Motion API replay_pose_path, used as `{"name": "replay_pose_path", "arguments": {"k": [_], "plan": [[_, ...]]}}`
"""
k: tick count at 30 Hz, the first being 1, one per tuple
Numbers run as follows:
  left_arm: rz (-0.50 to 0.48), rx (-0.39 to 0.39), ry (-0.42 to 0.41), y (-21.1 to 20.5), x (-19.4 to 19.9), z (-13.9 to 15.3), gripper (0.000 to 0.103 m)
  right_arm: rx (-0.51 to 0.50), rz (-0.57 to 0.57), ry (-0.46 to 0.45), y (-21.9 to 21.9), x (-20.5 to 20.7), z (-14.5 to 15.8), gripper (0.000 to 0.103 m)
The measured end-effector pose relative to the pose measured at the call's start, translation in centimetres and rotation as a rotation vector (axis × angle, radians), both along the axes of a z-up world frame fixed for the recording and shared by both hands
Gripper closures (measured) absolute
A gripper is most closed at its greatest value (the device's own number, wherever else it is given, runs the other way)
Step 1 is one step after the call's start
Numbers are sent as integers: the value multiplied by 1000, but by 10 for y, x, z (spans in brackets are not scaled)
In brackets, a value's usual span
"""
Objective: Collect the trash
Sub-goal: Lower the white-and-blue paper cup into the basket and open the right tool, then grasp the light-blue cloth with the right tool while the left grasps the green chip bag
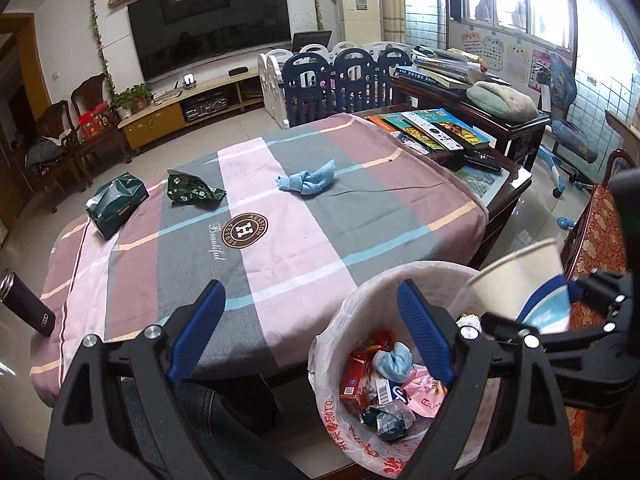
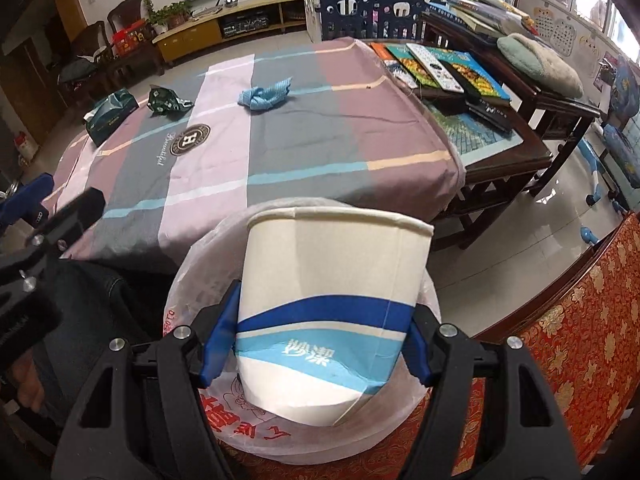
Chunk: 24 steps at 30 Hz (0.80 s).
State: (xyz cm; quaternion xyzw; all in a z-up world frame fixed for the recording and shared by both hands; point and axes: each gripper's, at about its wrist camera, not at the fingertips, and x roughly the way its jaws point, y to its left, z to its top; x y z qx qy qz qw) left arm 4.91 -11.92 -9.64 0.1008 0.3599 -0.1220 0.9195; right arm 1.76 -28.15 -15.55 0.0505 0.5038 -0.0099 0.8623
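My right gripper point(image 2: 324, 332) is shut on a white paper cup point(image 2: 332, 280) with blue bands, tilted above the bag-lined trash bin point(image 2: 192, 280). The left wrist view shows that cup point(image 1: 516, 280) over the bin's rim point(image 1: 360, 292), with several wrappers and boxes inside. My left gripper point(image 1: 312, 332) stands open and empty over the table's near edge, beside the bin. On the striped tablecloth point(image 1: 280, 248) lie a crumpled green wrapper point(image 1: 192, 192), a knotted blue cloth point(image 1: 308, 182) and a green tissue pack point(image 1: 116, 208).
A black flask point(image 1: 24, 304) stands at the table's left corner. Books and remotes point(image 1: 436, 132) cover the far right end. A red patterned seat point(image 2: 580, 340) lies to the right of the bin. A person's jeans-clad leg point(image 1: 224, 412) is under the left gripper.
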Motion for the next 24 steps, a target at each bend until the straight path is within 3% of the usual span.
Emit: {"name": "replay_pose_path", "arguments": {"k": [8, 11, 17, 24], "plan": [[37, -14, 38, 12, 10, -13, 15, -11, 9, 73, 8, 11, -32, 32], [58, -16, 57, 20, 16, -21, 15, -14, -11, 92, 8, 14, -39, 20], [175, -54, 125, 60, 39, -42, 15, 15, -42, 96, 7, 28, -40, 14], [336, -109, 163, 115, 64, -61, 15, -18, 6, 14, 33, 103, -20, 14]]}}
